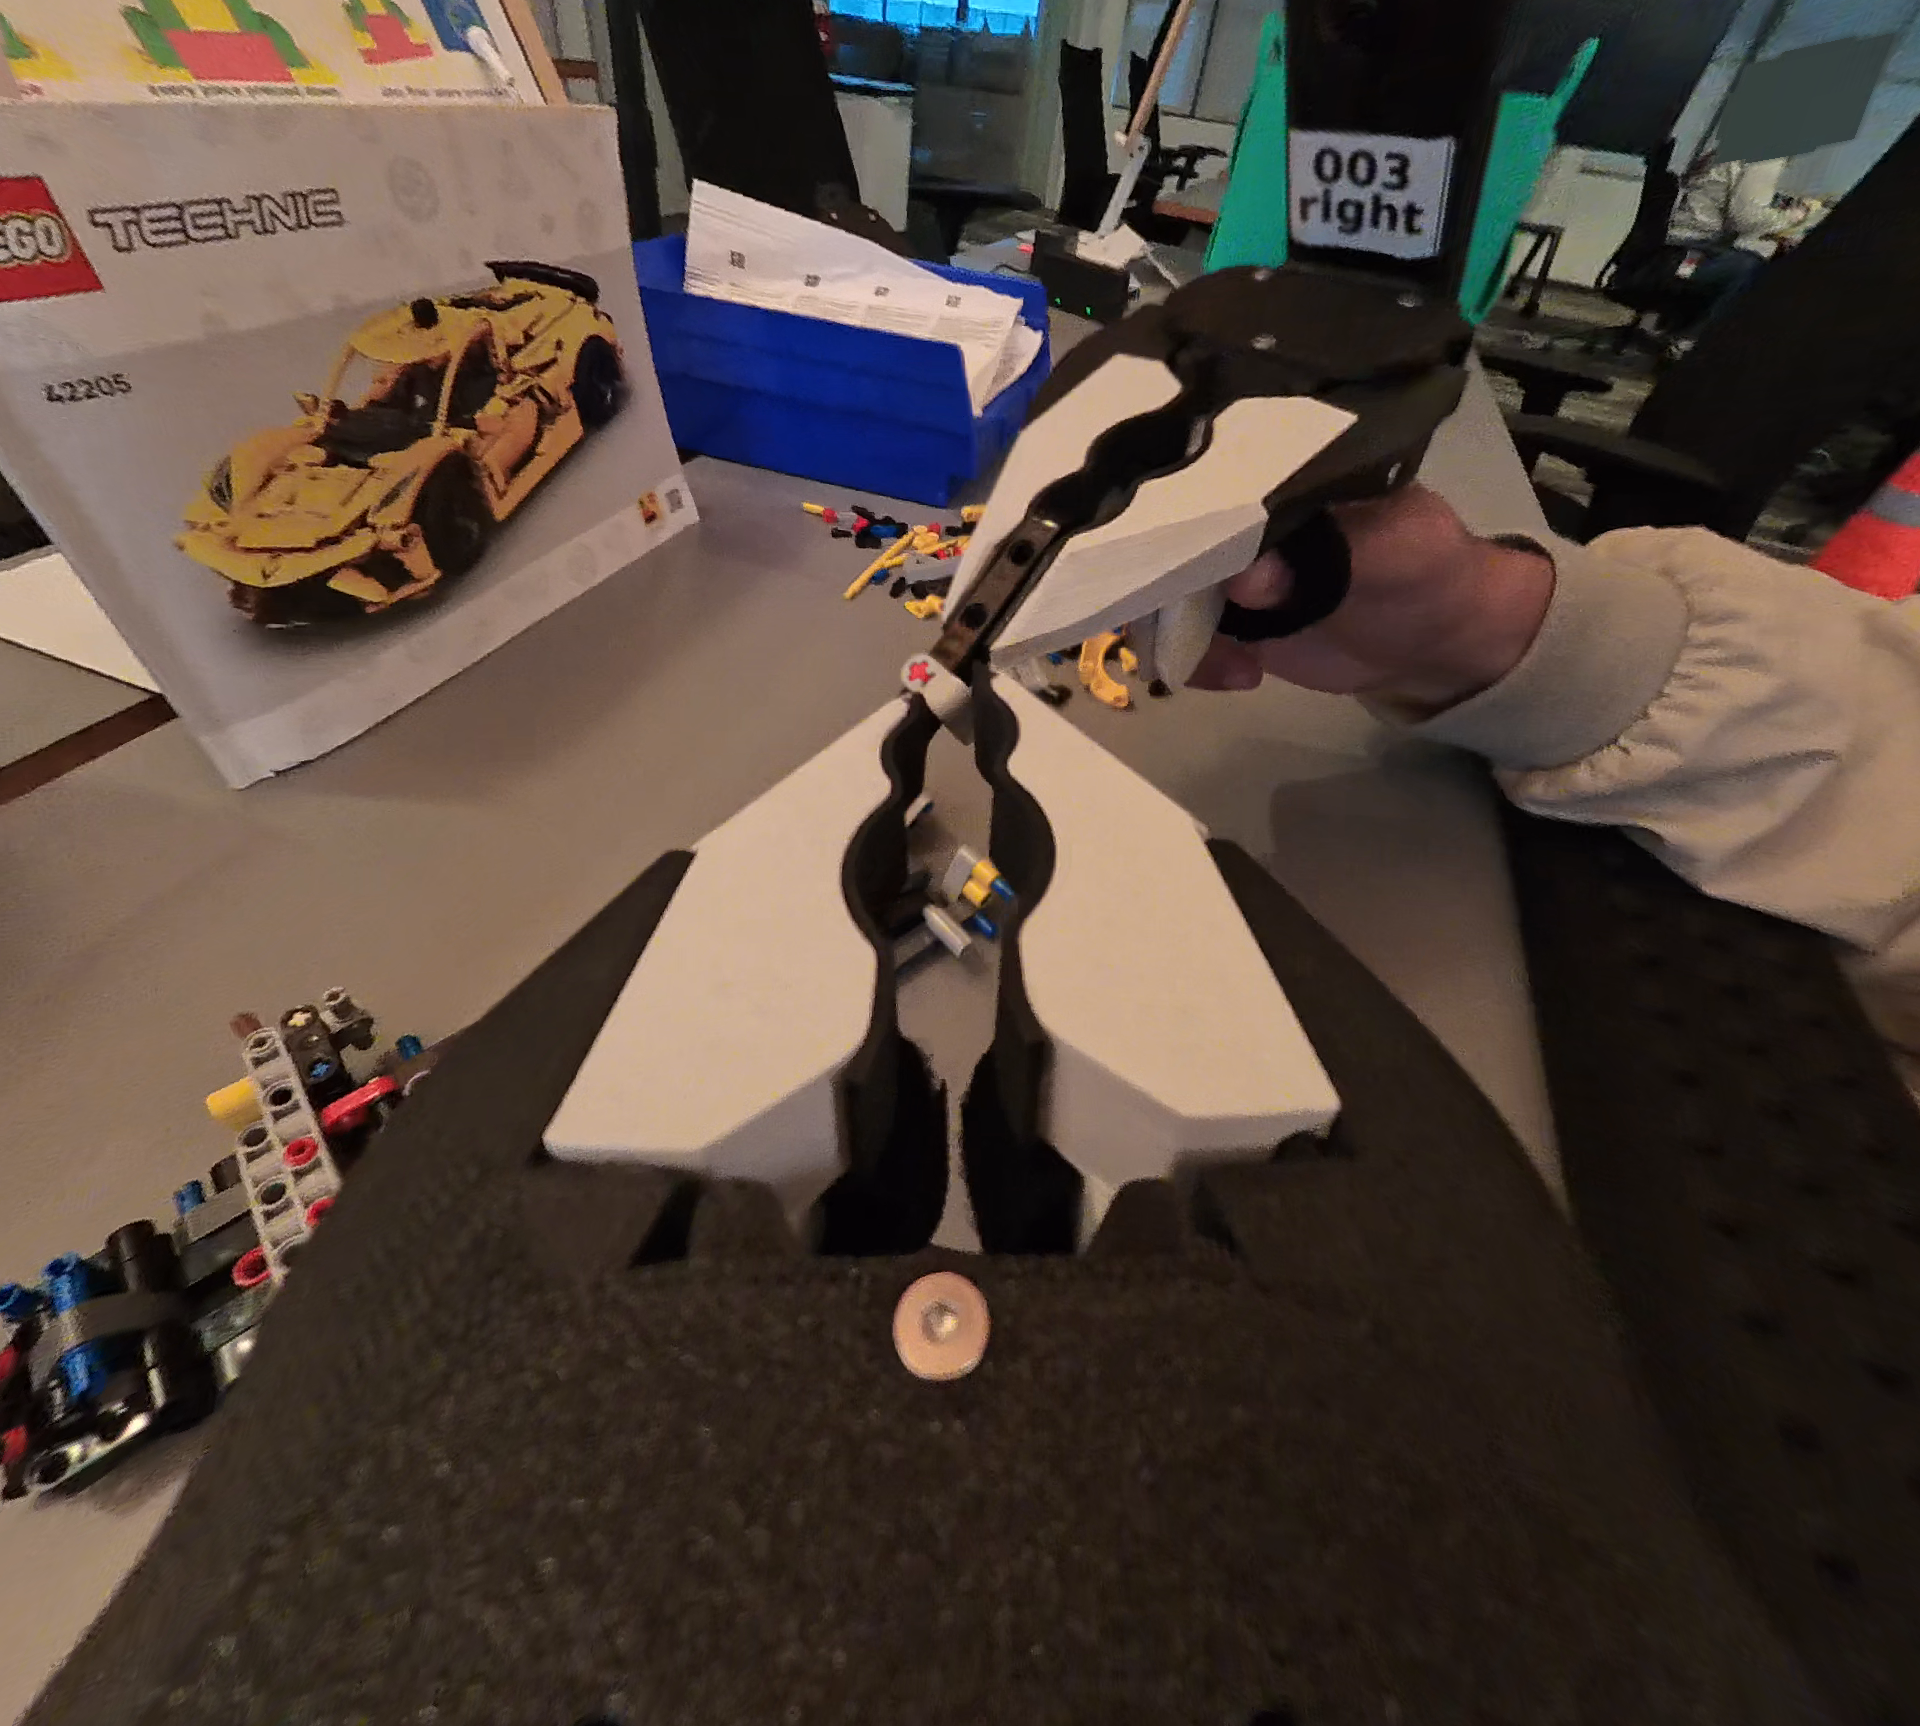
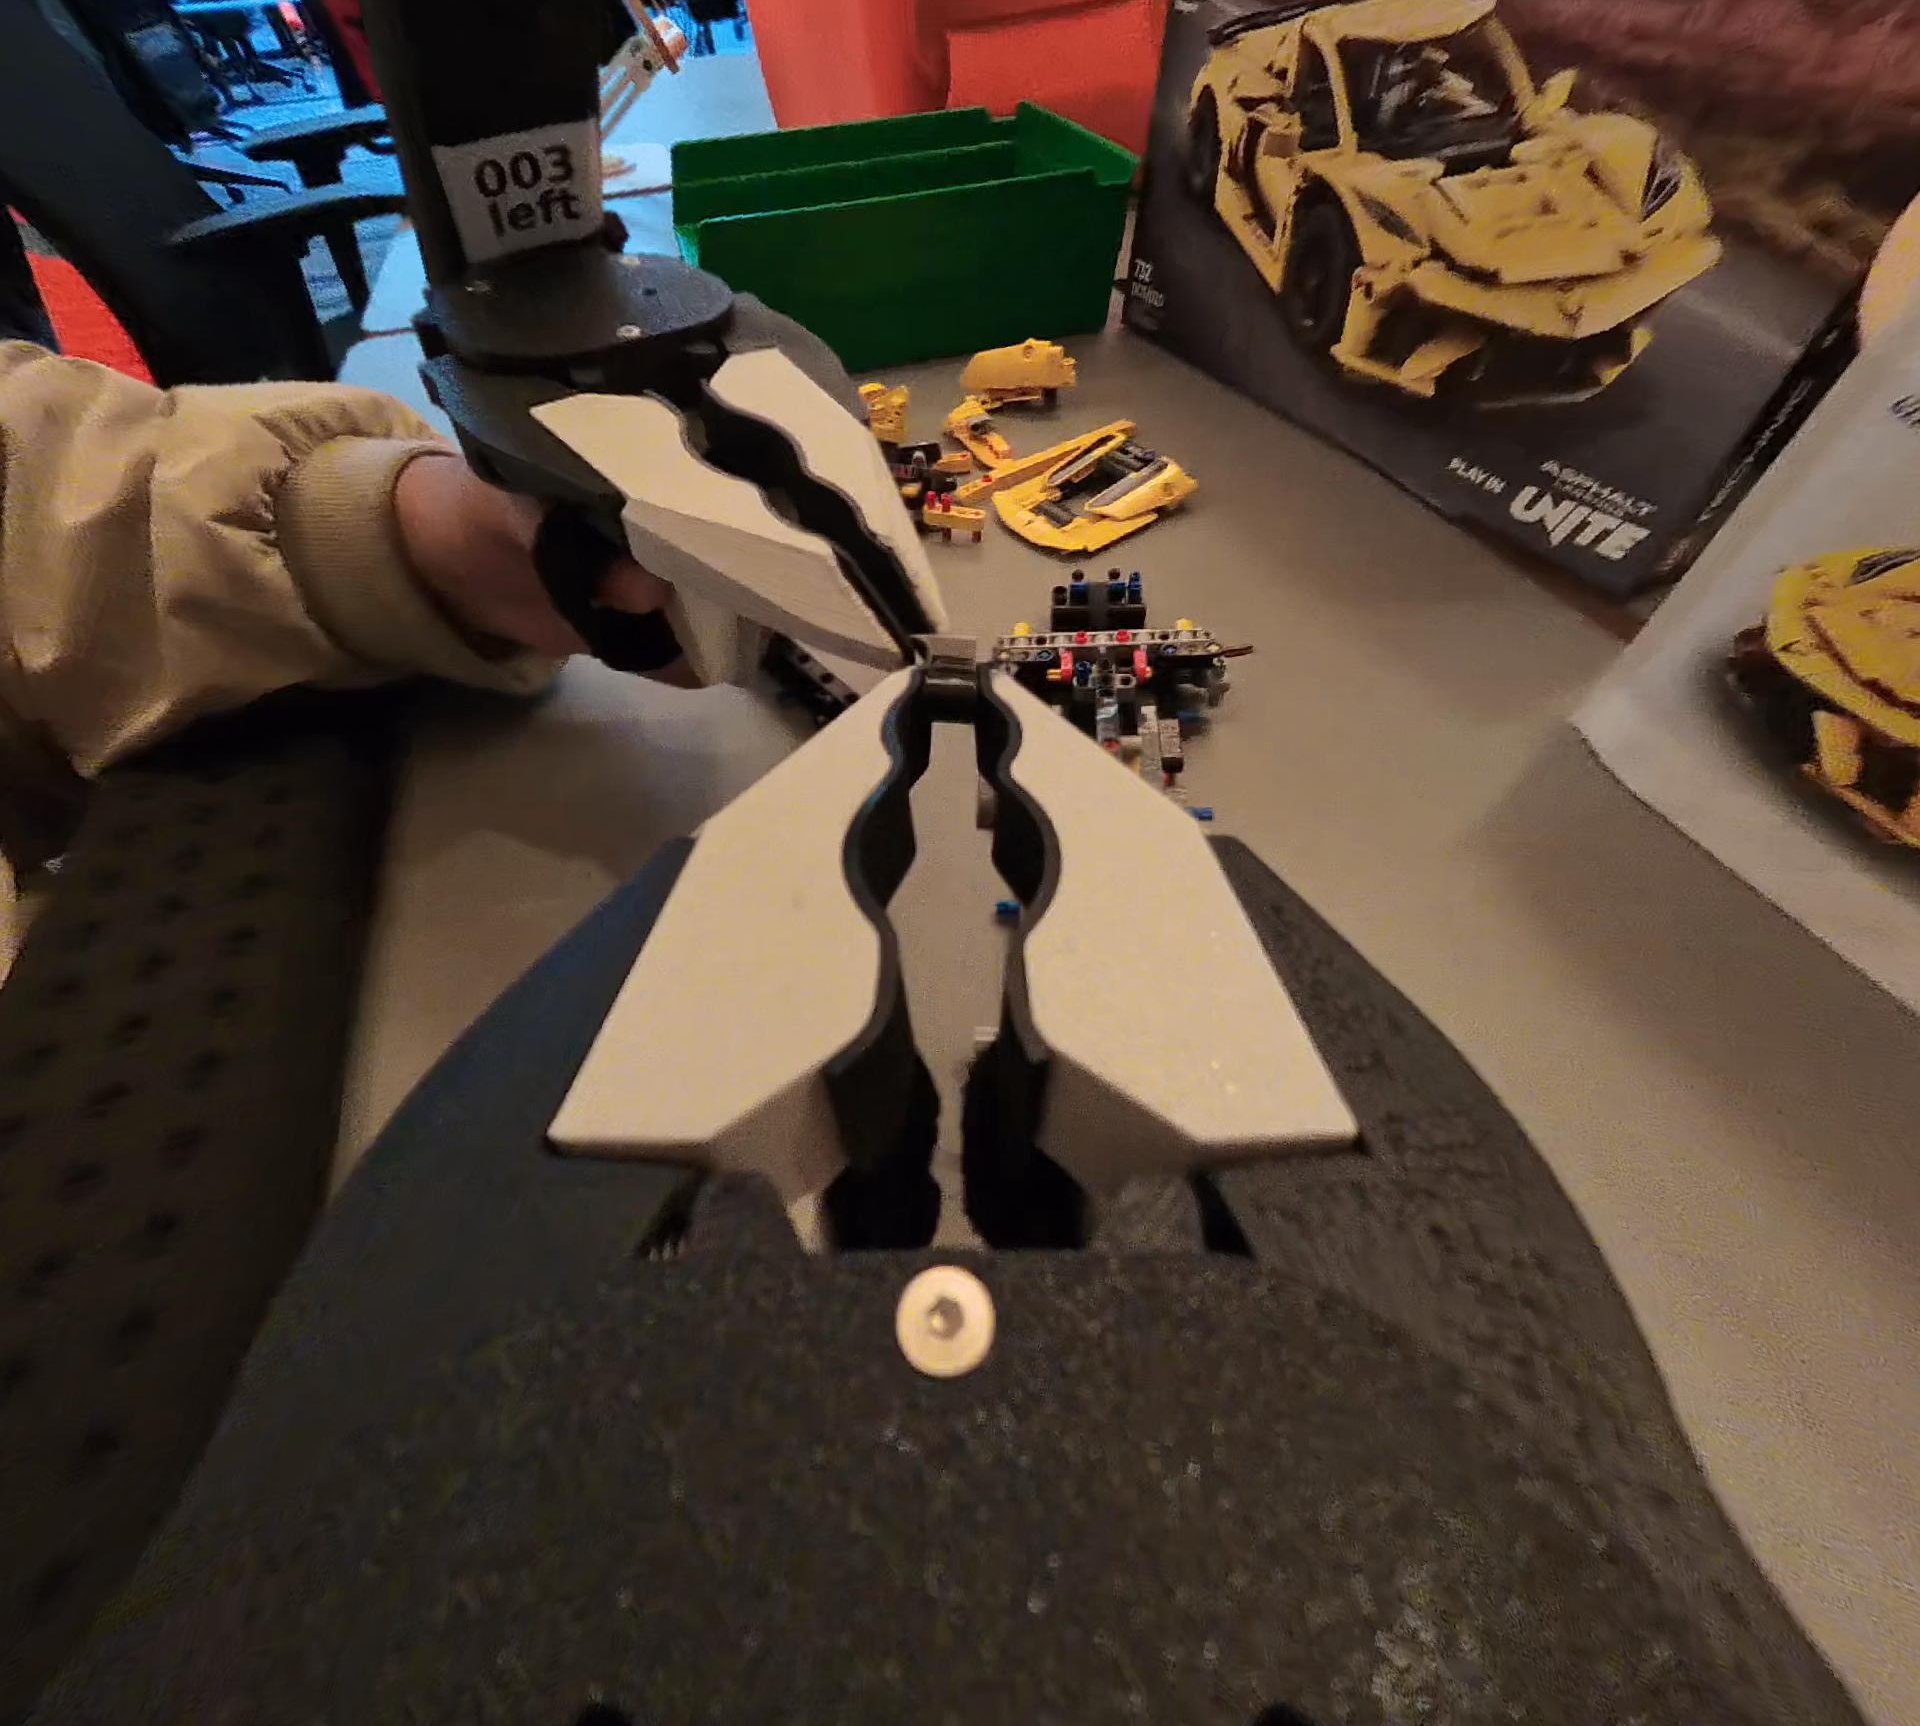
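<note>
Tip to tip above the grey table (image 1: 499, 845): left gripper (image 1: 948, 697) pinches a small grey connector (image 1: 948, 691), right gripper (image 2: 948, 691) clamps a black beam (image 1: 1003, 570), their ends touching, loose pieces (image 1: 904, 549) behind.

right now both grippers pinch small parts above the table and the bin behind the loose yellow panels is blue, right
Not quite: the bin behind the yellow panels is green, as the right wrist view shows. Both the left gripper and right gripper do pinch small parts.
</note>
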